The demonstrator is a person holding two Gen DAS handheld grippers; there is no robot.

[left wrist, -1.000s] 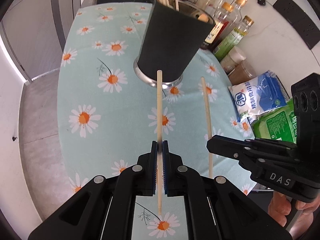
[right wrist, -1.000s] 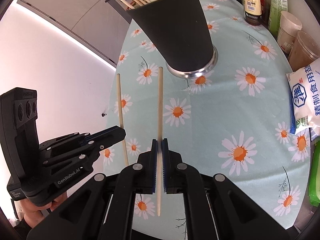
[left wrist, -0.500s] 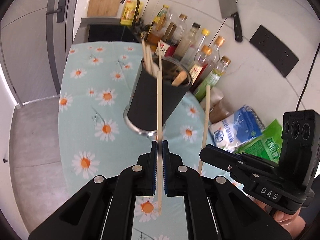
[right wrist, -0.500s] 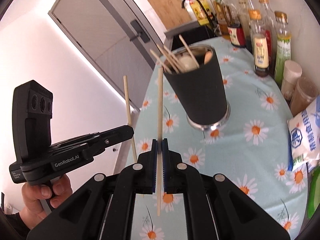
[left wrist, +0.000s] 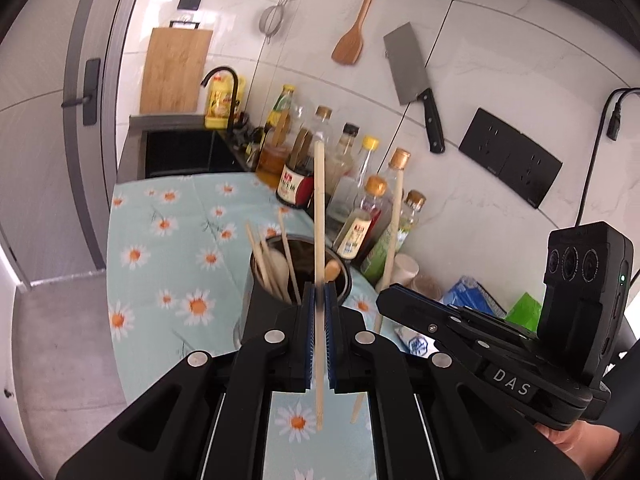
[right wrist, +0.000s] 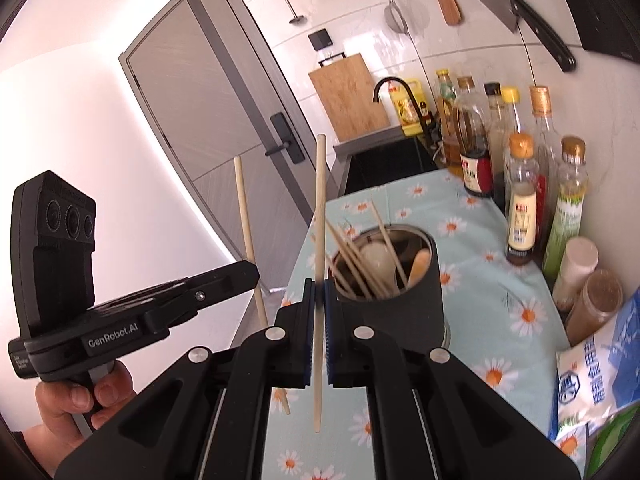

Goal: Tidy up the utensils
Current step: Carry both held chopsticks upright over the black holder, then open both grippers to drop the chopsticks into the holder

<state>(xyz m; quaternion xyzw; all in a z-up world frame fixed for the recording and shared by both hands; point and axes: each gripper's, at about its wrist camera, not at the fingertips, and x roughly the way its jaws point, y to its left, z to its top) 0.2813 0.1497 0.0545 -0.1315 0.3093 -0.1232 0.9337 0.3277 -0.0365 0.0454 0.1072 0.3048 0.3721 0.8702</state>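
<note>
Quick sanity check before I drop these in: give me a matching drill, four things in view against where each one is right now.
Things:
1. left gripper
2. cleaver
3. black utensil cup
4. salt bag

Places:
A. hanging on the tiled wall
B. standing on the daisy tablecloth, holding chopsticks and spoons
C. lying at the table's right edge
D. shut on a chopstick held upright

Pairs: 1-D, 2-A, 3-B, 4-C

You see the utensil holder (left wrist: 300, 292) standing on the tablecloth (left wrist: 168, 240), chopsticks and spoons inside it. Bottles (left wrist: 360, 216) line the wall to its right; the sink (left wrist: 180, 152) lies behind it, packets (right wrist: 592, 372) right of it in front.
</note>
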